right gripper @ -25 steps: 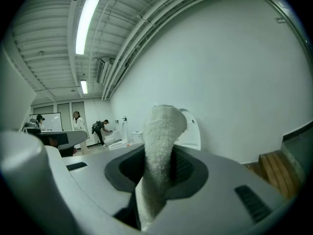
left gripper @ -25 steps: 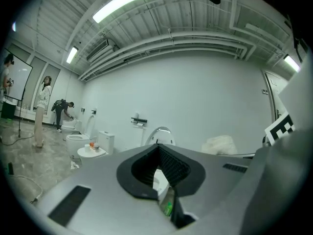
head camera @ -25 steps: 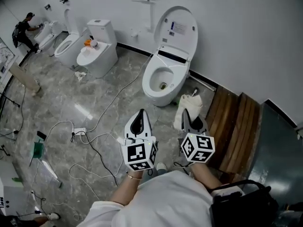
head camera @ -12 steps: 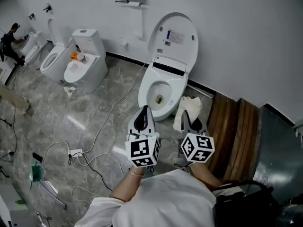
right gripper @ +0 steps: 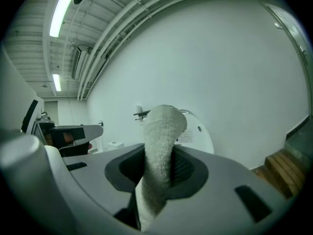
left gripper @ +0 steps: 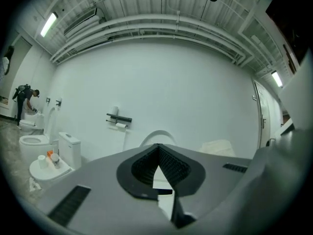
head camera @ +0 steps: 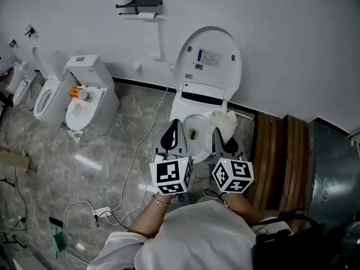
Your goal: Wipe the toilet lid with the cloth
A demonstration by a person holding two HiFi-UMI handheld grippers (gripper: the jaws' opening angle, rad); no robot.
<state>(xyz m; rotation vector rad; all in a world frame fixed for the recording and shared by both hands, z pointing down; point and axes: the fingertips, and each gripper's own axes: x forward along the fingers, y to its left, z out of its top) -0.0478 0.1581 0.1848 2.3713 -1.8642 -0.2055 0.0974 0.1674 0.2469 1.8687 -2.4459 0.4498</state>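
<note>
A white toilet stands against the wall with its lid (head camera: 208,58) raised upright above the open bowl (head camera: 194,129). My right gripper (head camera: 221,133) is shut on a white cloth (head camera: 224,119), which sticks up past the jaws over the bowl's right rim. From the right gripper view the cloth (right gripper: 163,136) fills the gap between the jaws, with the lid (right gripper: 201,135) behind it. My left gripper (head camera: 174,126) hovers by the bowl's left rim, shut and empty. In the left gripper view its jaws (left gripper: 157,147) meet, and the lid's top (left gripper: 157,134) shows just beyond.
Two more toilets (head camera: 89,96) line the wall to the left. A paper holder (head camera: 139,5) hangs left of the lid. Cables (head camera: 133,157) trail over the marble floor. Wooden steps (head camera: 281,153) rise at the right, and a black bag (head camera: 289,242) hangs at my side.
Both grippers have moved forward to the toilet, from well short of it to over the bowl's rim. The cloth stays gripped in the right gripper.
</note>
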